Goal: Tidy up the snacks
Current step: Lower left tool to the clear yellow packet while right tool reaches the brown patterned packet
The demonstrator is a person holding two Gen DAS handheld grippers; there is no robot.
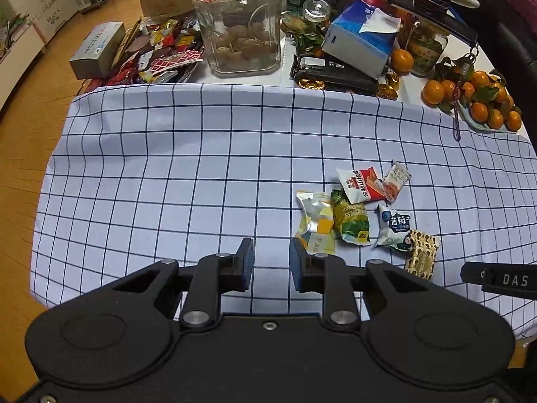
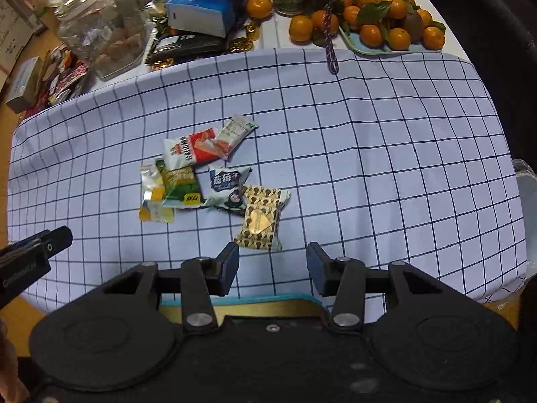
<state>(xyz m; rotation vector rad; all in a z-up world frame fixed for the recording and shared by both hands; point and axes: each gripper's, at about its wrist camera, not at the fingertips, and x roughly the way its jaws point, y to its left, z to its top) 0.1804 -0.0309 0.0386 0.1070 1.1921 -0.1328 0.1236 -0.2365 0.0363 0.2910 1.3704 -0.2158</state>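
Wooden floor, white table under checked cloth, dark sofa behind

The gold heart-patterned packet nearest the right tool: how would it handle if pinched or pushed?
The gold packet looks puffy with crimped ends, so probably light and crinkly, yielding under a pinch. Its glossy wrap may slip. Pushed, it would likely slide on the checked cloth and nudge the touching blueberry packet.

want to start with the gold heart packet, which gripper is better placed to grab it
Right. The gold heart packet lies just ahead of the open right gripper; for the left gripper, also open and empty, it sits off to the side.
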